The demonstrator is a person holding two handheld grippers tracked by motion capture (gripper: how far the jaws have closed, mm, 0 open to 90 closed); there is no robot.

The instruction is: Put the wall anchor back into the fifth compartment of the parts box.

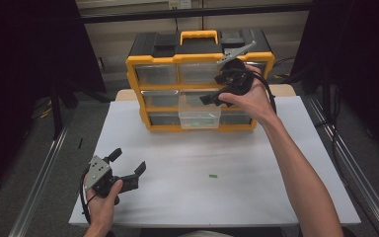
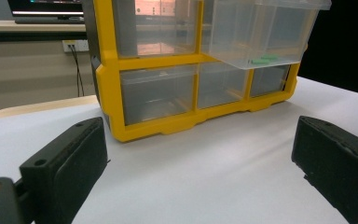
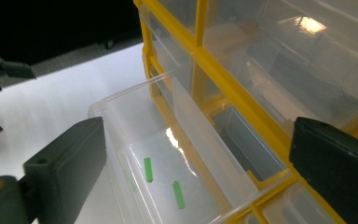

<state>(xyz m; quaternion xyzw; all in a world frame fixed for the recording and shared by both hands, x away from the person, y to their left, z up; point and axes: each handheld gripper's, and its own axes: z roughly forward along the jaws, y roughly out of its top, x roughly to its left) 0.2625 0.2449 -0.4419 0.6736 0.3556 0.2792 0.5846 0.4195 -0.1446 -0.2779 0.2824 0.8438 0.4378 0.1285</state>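
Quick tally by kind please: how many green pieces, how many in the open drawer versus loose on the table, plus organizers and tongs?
Green pieces in the open drawer: 2
Green pieces loose on the table: 1
Yellow organizers: 1
Tongs: 2, left tongs and right tongs, both open
Total: 6

1. No lettering, brand or number can be read on the yellow organiser (image 1: 197, 89), neither on its frame nor on its black top
2. Its clear drawers (image 2: 158, 95) bear no labels
3. The pale plate (image 1: 179, 4) on the far wall is too small to read
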